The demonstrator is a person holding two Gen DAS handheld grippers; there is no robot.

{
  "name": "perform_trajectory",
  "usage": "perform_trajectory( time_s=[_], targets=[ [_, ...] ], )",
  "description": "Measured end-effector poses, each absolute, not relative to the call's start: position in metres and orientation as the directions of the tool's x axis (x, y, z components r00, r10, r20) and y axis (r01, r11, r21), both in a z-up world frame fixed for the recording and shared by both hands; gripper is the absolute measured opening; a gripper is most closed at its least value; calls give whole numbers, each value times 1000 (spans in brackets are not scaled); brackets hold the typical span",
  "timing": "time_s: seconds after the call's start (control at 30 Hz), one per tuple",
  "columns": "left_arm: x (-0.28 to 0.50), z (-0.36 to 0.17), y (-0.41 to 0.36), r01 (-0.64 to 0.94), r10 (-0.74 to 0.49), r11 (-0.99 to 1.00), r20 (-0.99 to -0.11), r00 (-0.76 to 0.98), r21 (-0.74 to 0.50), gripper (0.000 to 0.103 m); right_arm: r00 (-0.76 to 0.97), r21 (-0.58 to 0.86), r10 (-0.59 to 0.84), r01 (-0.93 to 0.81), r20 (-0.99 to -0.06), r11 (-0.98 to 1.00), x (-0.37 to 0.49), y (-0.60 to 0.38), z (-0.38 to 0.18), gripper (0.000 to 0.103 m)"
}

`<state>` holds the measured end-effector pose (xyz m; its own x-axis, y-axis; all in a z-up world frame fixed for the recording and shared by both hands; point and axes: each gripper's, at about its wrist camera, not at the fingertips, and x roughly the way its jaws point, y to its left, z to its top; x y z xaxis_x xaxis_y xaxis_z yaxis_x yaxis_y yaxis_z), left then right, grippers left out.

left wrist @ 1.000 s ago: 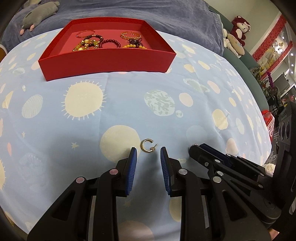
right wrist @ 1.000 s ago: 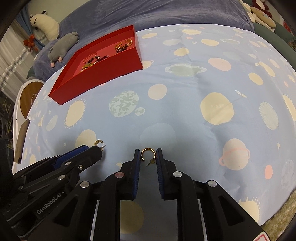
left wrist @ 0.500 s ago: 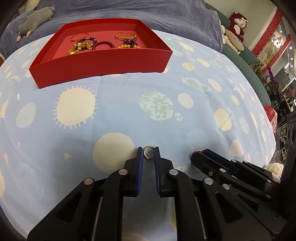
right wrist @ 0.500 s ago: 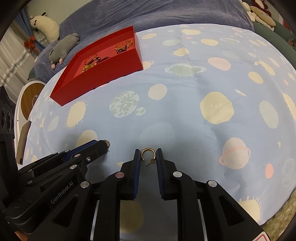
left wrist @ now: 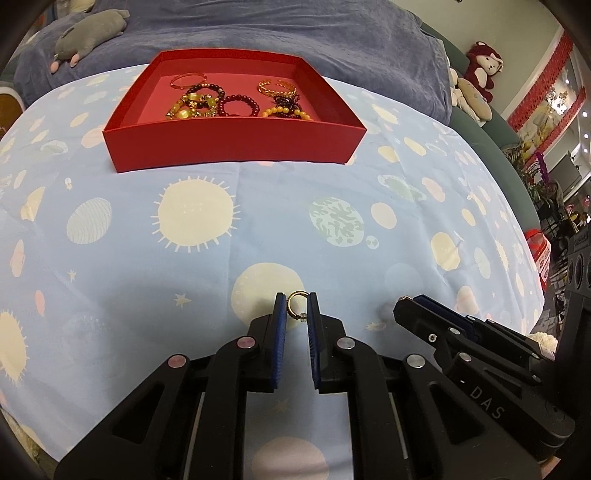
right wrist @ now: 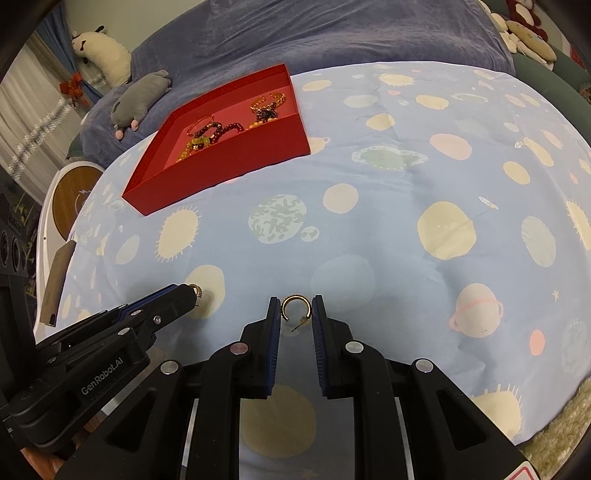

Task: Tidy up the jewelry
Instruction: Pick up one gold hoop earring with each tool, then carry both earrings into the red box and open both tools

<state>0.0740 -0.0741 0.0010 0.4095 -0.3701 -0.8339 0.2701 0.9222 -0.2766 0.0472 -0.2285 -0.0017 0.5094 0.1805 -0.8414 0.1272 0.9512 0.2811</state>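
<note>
My left gripper (left wrist: 295, 304) is shut on a small gold hoop earring (left wrist: 296, 295), held just above the blue space-print cloth. My right gripper (right wrist: 295, 308) is shut on a second gold hoop earring (right wrist: 294, 298). The two grippers sit side by side; the right one shows in the left wrist view (left wrist: 406, 301) and the left one in the right wrist view (right wrist: 192, 290). A red tray (left wrist: 236, 147) holding several bracelets and bead strings stands at the far side, also seen in the right wrist view (right wrist: 221, 173).
A grey plush toy (left wrist: 88, 35) lies on the dark blue blanket behind the tray. A white round stand (right wrist: 70, 195) is at the left edge. More plush toys (left wrist: 476, 74) sit at the far right. The cloth drops off at the near edge.
My left gripper closed on the earring that lay on the cloth and lifted it slightly. The tray has come nearer in the left view. My right gripper keeps its earring.
</note>
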Motion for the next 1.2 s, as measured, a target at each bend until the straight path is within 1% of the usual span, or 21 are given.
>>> perform_trajectory(
  time_s=[0.4, 0.67, 0.87, 0.97, 1.2],
  targets=[
    [79, 31, -47, 216, -355, 934, -809, 469, -284, 11, 563, 291, 199, 79, -803, 953, 59, -214, 30, 16],
    [95, 47, -40, 214, -348, 937, -792, 501, -276, 11, 589, 278, 206, 33, -781, 960, 78, -202, 47, 16],
    [114, 56, -34, 211, -343, 939, -779, 525, -272, 11, 609, 272, 217, -2, -763, 962, 100, -193, 60, 16],
    [126, 60, -30, 202, -341, 940, -771, 537, -275, 11, 611, 294, 236, -5, -756, 956, 114, -192, 64, 16],
    [163, 66, -26, 185, -326, 945, -762, 560, -269, 11, 610, 292, 240, -14, -755, 956, 156, -189, 65, 16]
  ],
)
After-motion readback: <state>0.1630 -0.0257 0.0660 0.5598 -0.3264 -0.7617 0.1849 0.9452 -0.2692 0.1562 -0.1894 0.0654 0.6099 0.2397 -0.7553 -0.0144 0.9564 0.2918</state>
